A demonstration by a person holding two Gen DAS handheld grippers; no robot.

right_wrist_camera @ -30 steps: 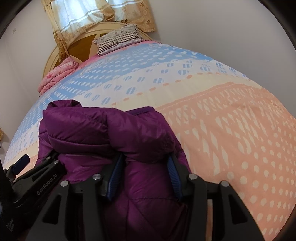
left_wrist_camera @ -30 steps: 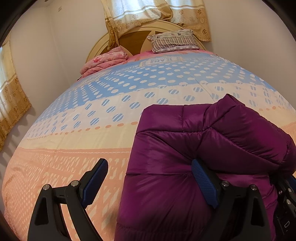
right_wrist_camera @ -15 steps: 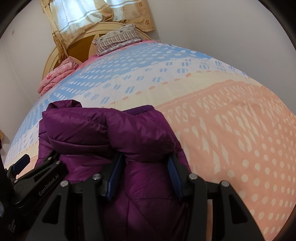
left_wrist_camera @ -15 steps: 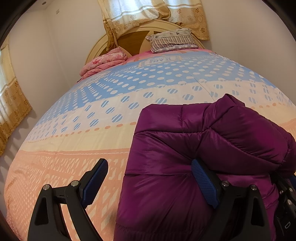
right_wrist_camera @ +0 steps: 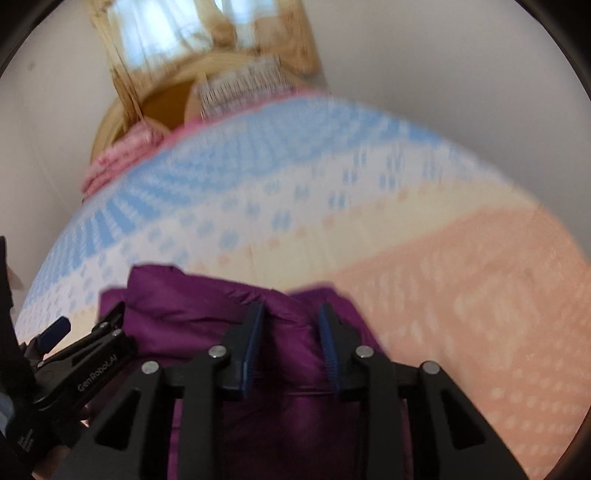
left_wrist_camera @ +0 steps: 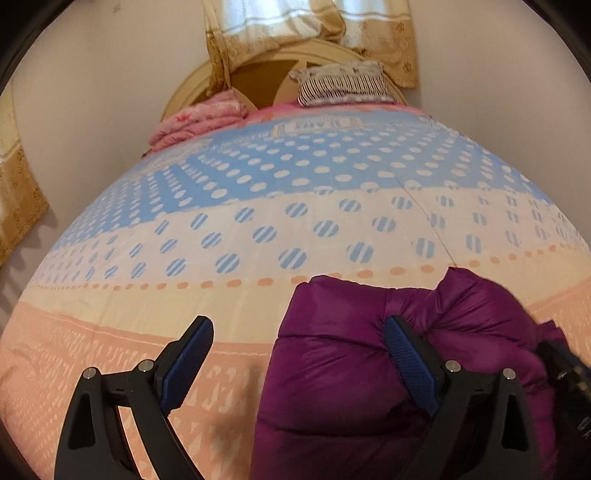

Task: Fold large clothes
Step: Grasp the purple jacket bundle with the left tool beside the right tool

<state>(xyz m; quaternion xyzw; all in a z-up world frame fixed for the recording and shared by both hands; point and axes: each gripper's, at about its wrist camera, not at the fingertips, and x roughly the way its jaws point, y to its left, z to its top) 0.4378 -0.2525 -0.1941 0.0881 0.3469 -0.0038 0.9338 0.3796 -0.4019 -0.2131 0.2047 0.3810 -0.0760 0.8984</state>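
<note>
Low in both frames, the purple puffer jacket (left_wrist_camera: 354,376) lies bunched on the bedspread (left_wrist_camera: 258,229). Right gripper (right_wrist_camera: 291,343) pinches a jacket fold; left gripper (left_wrist_camera: 299,365) gapes wide, holding nothing. Slippery padding may slide free and spring open. "GenRobot.AI" marks the left gripper.

Home bedroom: quilted bed (left_wrist_camera: 258,206), pillow (left_wrist_camera: 341,83), curtains (left_wrist_camera: 306,26).

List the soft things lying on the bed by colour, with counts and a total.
Purple: 1, the jacket
Pink: 1, the folded blanket
Striped: 1, the pillow
Total: 3
</note>
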